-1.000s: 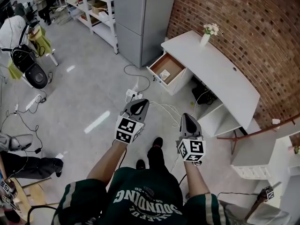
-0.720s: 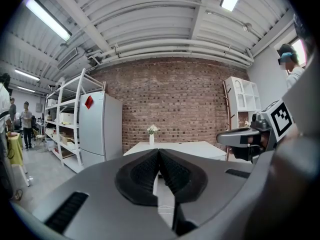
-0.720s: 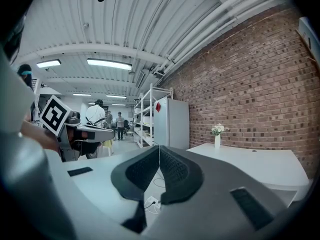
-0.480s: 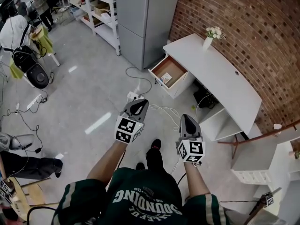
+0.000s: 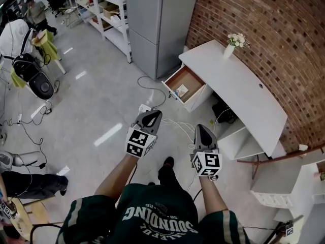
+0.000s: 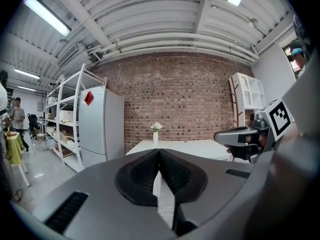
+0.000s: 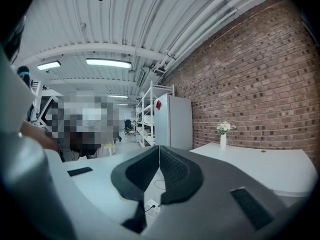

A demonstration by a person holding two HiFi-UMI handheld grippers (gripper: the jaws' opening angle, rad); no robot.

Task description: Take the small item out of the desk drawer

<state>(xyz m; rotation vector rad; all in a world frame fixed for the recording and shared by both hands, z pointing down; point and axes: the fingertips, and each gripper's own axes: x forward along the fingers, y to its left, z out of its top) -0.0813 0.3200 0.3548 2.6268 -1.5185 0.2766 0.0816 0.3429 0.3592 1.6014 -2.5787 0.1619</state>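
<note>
The white desk (image 5: pixel 238 85) stands along the brick wall, its wooden-bottomed drawer (image 5: pixel 190 76) pulled open toward the floor. A small pale item (image 5: pixel 182 90) lies near the drawer's front. My left gripper (image 5: pixel 154 114) and right gripper (image 5: pixel 199 127) are held out side by side above the floor, well short of the drawer, both shut and empty. The left gripper view has its dark pads (image 6: pixel 172 174) pressed together, with the desk (image 6: pixel 200 148) beyond them. In the right gripper view the pads (image 7: pixel 172 170) also meet, with nothing between them.
A grey fridge (image 5: pixel 160 24) stands left of the desk, with shelving (image 5: pixel 104 14) beyond. Cables and a power strip (image 5: pixel 144 107) lie on the floor before the drawer. A vase of flowers (image 5: pixel 231 44) sits on the desk. A wooden chair (image 5: pixel 274 154) is at right.
The person has stepped toward the desk, carrying both grippers forward. The drawer and desk sit slightly nearer and lower in the head view. Both grippers stayed shut.
</note>
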